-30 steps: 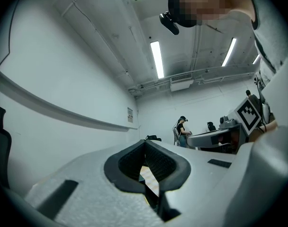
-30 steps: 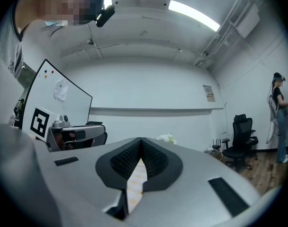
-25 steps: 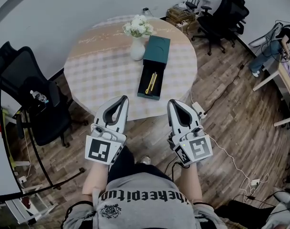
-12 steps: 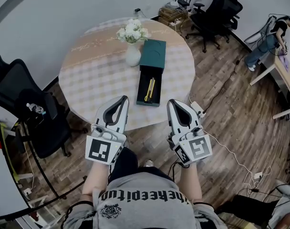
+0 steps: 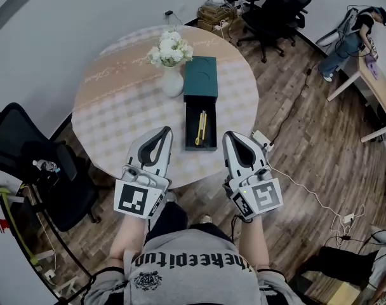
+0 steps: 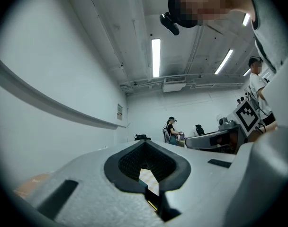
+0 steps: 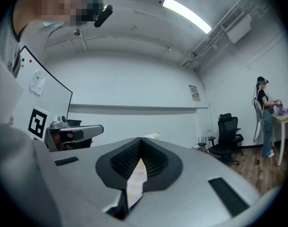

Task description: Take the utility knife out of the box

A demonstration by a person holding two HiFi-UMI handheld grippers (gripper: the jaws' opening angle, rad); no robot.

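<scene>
In the head view a dark green open box (image 5: 200, 127) lies on the round checked table (image 5: 123, 107), and the yellow utility knife (image 5: 201, 126) rests lengthwise inside it. The box's lid (image 5: 200, 77) lies just beyond it. My left gripper (image 5: 165, 131) hovers at the table's near edge, left of the box, shut and empty. My right gripper (image 5: 229, 136) is level with it to the right of the box, also shut and empty. Each gripper view shows its own closed jaws: the left gripper (image 6: 144, 143) and the right gripper (image 7: 140, 140), each with a sliver of tablecloth seen through the gap.
A white vase of flowers (image 5: 171, 75) stands left of the lid. A black office chair (image 5: 28, 164) sits left of the table, and more chairs (image 5: 275, 5) stand at the back. Cables and a power strip (image 5: 263, 138) lie on the wood floor at right. A person (image 5: 355, 33) stands at a far desk.
The table and box have come nearer and lower in the head view, now right in front of both grippers. Both grippers stay shut and empty.
</scene>
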